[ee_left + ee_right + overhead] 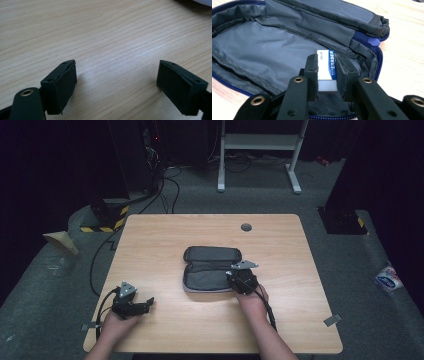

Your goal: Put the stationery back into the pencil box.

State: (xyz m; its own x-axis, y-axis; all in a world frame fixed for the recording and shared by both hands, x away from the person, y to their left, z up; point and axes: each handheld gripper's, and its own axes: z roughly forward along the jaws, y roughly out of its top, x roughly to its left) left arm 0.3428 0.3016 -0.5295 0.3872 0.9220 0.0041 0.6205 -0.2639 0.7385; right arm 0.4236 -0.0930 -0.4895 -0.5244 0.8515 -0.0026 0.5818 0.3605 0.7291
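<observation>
Two grippers are at work: the right gripper (327, 72) pinches an eraser (326, 68) between its jaws, over the open pencil case (210, 268) at the tabletop's (160, 320) middle. The left gripper (134, 304) rests near the near left corner, jaws spread and empty. Seemingly a packing step; next, lowering the eraser inside and letting go.
</observation>
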